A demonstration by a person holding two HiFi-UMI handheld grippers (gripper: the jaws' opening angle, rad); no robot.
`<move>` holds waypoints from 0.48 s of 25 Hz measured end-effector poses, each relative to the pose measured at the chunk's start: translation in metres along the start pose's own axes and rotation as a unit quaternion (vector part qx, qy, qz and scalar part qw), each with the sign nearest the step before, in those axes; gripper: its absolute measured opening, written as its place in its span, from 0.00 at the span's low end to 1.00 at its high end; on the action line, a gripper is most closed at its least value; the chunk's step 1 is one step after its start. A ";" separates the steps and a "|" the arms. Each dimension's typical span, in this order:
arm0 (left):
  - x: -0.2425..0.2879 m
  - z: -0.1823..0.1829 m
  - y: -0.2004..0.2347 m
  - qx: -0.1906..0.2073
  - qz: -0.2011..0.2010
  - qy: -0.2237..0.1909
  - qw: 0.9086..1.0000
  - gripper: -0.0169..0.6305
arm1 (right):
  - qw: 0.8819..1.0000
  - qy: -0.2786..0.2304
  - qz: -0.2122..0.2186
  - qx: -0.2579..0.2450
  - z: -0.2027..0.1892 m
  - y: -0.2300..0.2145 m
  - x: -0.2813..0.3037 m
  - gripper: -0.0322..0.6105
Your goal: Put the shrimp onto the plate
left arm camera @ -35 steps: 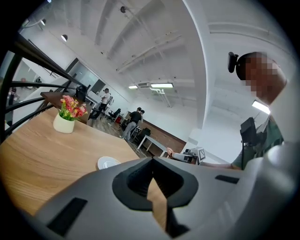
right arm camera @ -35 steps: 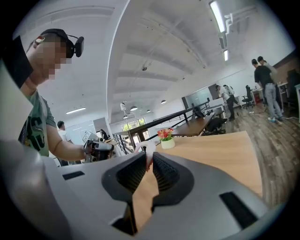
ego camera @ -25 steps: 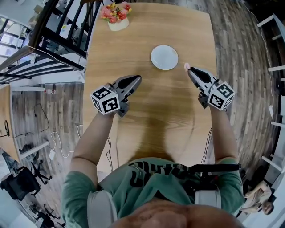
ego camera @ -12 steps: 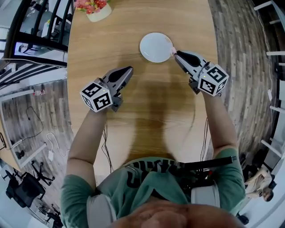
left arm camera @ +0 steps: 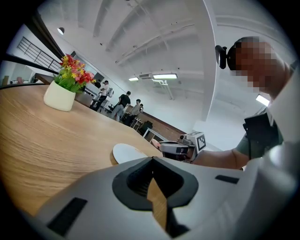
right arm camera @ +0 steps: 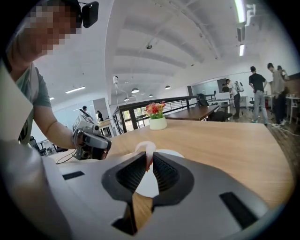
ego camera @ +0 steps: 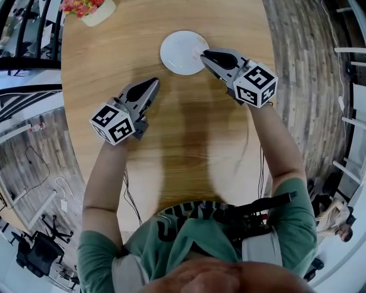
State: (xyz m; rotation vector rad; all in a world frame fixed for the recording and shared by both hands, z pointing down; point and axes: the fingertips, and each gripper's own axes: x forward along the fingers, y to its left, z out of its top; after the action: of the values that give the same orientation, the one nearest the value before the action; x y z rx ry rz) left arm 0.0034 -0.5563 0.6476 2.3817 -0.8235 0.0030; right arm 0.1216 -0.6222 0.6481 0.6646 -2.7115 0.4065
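Observation:
A white round plate (ego camera: 182, 51) lies on the wooden table (ego camera: 171, 137). My right gripper (ego camera: 207, 55) reaches over the plate's right rim and is shut on a pale pink shrimp (right arm camera: 146, 149), which curls up from between the jaw tips just in front of the plate (right arm camera: 164, 154). My left gripper (ego camera: 154, 83) hovers over bare wood to the lower left of the plate, shut, with nothing between its jaws. From the left gripper view the plate (left arm camera: 126, 152) lies ahead, with the right gripper (left arm camera: 163, 146) beside it.
A white pot of red and yellow flowers (ego camera: 90, 10) stands at the table's far left corner. Wooden plank floor runs along the table's right side, and a black railing lies beyond its left edge. People stand far off in the room.
The right gripper has carried the shrimp leftward, from beside the plate to over its right rim. The left gripper has shifted slightly left and nearer the table.

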 end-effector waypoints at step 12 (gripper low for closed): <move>0.018 -0.008 0.001 0.005 -0.014 0.001 1.000 0.02 | 0.998 0.055 -0.008 -0.024 -0.032 -0.014 0.027 0.13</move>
State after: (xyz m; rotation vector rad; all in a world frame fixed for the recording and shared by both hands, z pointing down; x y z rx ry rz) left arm 0.0191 -0.5626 0.6586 2.4011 -0.7916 -0.0029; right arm 0.1131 -0.6338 0.6900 0.6319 -2.6007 0.3610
